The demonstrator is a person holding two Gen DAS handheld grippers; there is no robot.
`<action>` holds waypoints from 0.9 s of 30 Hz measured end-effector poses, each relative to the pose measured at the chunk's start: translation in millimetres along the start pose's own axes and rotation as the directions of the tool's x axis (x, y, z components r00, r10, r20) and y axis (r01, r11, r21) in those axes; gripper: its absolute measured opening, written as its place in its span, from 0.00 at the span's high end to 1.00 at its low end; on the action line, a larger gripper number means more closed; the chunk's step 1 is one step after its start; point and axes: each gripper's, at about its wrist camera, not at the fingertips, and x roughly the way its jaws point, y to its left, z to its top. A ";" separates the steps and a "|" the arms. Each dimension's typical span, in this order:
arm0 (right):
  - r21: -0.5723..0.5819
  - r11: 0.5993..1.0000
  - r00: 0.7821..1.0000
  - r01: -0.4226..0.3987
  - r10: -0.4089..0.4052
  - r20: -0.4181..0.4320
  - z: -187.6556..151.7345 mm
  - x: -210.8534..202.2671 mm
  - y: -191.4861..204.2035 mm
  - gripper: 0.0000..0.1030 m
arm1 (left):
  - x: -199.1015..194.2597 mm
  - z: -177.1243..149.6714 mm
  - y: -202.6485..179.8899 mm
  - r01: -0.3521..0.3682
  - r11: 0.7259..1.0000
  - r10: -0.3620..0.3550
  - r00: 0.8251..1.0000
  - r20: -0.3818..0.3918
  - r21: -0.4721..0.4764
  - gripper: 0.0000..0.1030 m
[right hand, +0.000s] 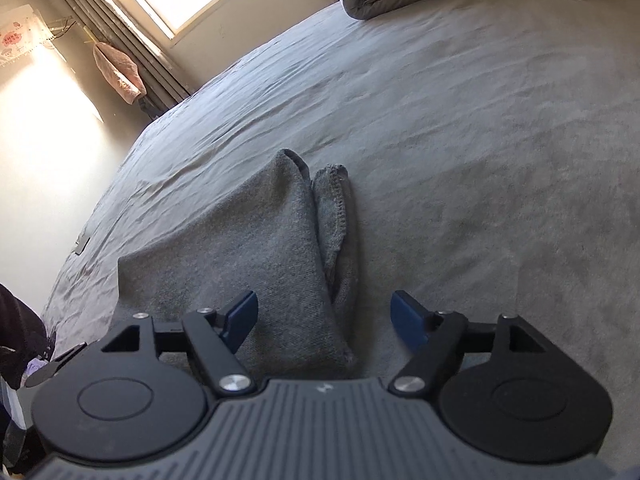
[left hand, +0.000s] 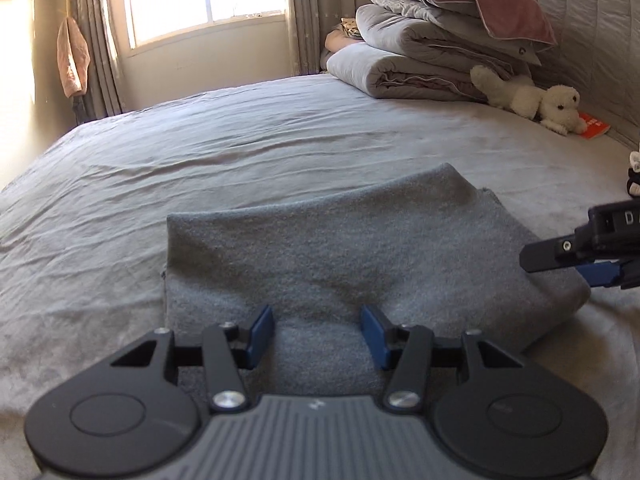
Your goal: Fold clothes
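Observation:
A grey knit garment (left hand: 340, 256) lies folded into a thick rectangle on the grey bed sheet (left hand: 200, 152). My left gripper (left hand: 318, 334) is open and empty, its blue pads just above the garment's near edge. My right gripper (right hand: 324, 322) is open and empty over the garment's right near corner (right hand: 260, 264). It also shows in the left wrist view (left hand: 560, 260) at the garment's right side. A loose hemmed flap (right hand: 336, 208) sticks out along the fold's right edge.
Folded quilts and a mauve pillow (left hand: 432, 40) are stacked at the bed's far right, beside a white plush dog (left hand: 536, 100) and a red book (left hand: 596, 126). A window with curtains (left hand: 200, 0) is behind, and a pink cloth (left hand: 72, 60) hangs at the left.

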 end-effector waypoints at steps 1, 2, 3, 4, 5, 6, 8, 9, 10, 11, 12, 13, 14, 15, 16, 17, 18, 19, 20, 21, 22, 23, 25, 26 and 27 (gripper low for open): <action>0.016 1.000 1.000 -0.020 0.020 0.000 -1.2 0.3 -0.3 0.24 | -0.4 0.2 1.0 0.003 1.000 -0.003 1.000 -0.001 -0.003 0.50; 0.045 0.998 0.999 -0.045 0.045 -0.003 -1.5 0.2 -2.2 0.24 | -0.7 0.5 2.2 0.006 1.000 -0.006 1.000 -0.002 -0.007 0.50; 0.075 0.995 0.997 -0.070 0.071 -0.005 -1.8 0.2 -4.1 0.24 | -1.0 0.8 3.7 0.011 1.000 -0.011 1.000 -0.003 -0.014 0.50; 0.105 0.990 0.995 -0.095 0.096 -0.006 -2.2 0.1 -6.1 0.24 | -1.5 1.2 5.1 0.015 1.000 -0.016 1.000 -0.004 -0.022 0.50; 0.143 0.983 0.993 -0.114 0.116 0.000 -3.3 -1.6 -9.9 0.25 | -3.0 1.6 6.4 0.018 0.999 -0.018 1.000 -0.004 -0.035 0.50; 0.179 0.975 0.991 -0.133 0.133 0.009 -4.6 -3.7 -14.1 0.25 | -5.9 2.6 7.3 0.023 0.998 -0.023 1.000 0.000 -0.050 0.50; 0.226 0.962 0.988 -0.155 0.154 0.023 -6.4 -7.1 -19.8 0.25 | -14.1 3.9 6.6 0.055 0.997 -0.054 0.998 0.022 -0.060 0.50; 0.234 0.959 0.987 -0.162 0.160 0.028 -7.1 -7.9 -20.3 0.25 | -16.9 3.8 4.3 0.072 0.996 -0.071 0.997 0.030 -0.055 0.50; 0.242 0.955 0.985 -0.170 0.166 0.034 -7.8 -8.7 -20.7 0.25 | -17.0 2.8 0.7 0.079 0.996 -0.078 0.997 0.029 -0.046 0.50; 0.244 0.954 0.984 -0.176 0.171 0.040 -8.9 -8.9 -19.4 0.25 | -16.6 1.6 -3.4 0.083 0.996 -0.082 0.996 0.027 -0.036 0.50; 0.234 0.958 0.986 -0.167 0.161 0.046 -9.7 -8.7 -16.3 0.27 | -12.9 -1.0 -9.7 0.068 0.998 -0.068 0.998 0.017 -0.014 0.50; 0.224 0.962 0.987 -0.158 0.150 0.052 -10.6 -8.5 -13.1 0.31 | -9.2 -3.3 -14.6 0.048 0.999 -0.048 0.999 0.013 0.007 0.50; 0.208 0.969 0.990 -0.135 0.125 0.058 -11.1 -8.5 -9.9 0.41 | -6.3 -4.8 -18.0 0.031 0.999 -0.031 0.999 0.015 0.020 0.50; 0.193 0.975 0.993 -0.112 0.101 0.064 -11.5 -8.5 -6.7 0.52 | -4.8 -4.8 -19.5 0.022 1.000 -0.022 1.000 0.017 0.018 0.49; 0.179 0.980 0.994 -0.090 0.079 0.070 -11.9 -8.6 -3.7 0.55 | -4.0 -3.9 -19.9 0.018 1.000 -0.018 1.000 0.014 0.011 0.49; 0.178 0.981 0.995 -0.084 0.071 0.074 -11.6 -9.1 -2.9 0.57 | -3.9 -2.6 -19.2 0.018 1.000 -0.018 1.000 0.009 0.003 0.49; 0.183 0.979 0.995 -0.084 0.071 0.075 -11.9 -8.8 -3.4 0.57 | -3.8 -1.8 -18.1 0.022 1.000 -0.022 1.000 0.005 -0.005 0.49; 0.189 0.978 0.995 -0.084 0.071 0.075 -12.1 -8.6 -3.9 0.57 | -3.7 -1.2 -15.8 0.028 0.999 -0.028 1.000 0.001 -0.017 0.49; 0.195 0.977 0.995 -0.083 0.070 0.073 -12.1 -8.5 -5.0 0.57 | -3.9 -1.0 -13.8 0.034 0.999 -0.034 0.999 -0.003 -0.029 0.49; 0.205 0.975 0.995 -0.081 0.068 0.069 -12.8 -8.1 -6.6 0.55 | -4.0 -0.8 -12.1 0.038 0.999 -0.038 0.999 -0.005 -0.040 0.49; 0.214 0.974 0.996 -0.080 0.067 0.065 -13.5 -7.7 -8.1 0.55 | -4.6 -0.7 -11.4 0.038 0.998 -0.039 0.999 -0.006 -0.046 0.49; 0.212 0.974 0.996 -0.078 0.066 0.065 -13.9 -7.9 -7.5 0.55 | -5.1 -0.6 -11.0 0.038 0.998 -0.039 0.999 -0.008 -0.051 0.49; 0.208 0.975 0.996 -0.076 0.063 0.066 -14.6 -8.5 -6.3 0.54 | -5.9 -1.0 -11.9 0.033 0.998 -0.033 0.999 -0.008 -0.044 0.49; 0.206 0.976 0.996 -0.075 0.062 0.066 -15.0 -8.7 -5.7 0.54 | -5.8 -1.0 -11.9 0.032 0.999 -0.032 0.999 -0.008 -0.043 0.49; 0.204 0.976 0.996 -0.073 0.061 0.067 -15.3 -8.9 -5.0 0.54 | -5.6 -0.7 -11.3 0.034 0.998 -0.034 0.999 -0.010 -0.046 0.48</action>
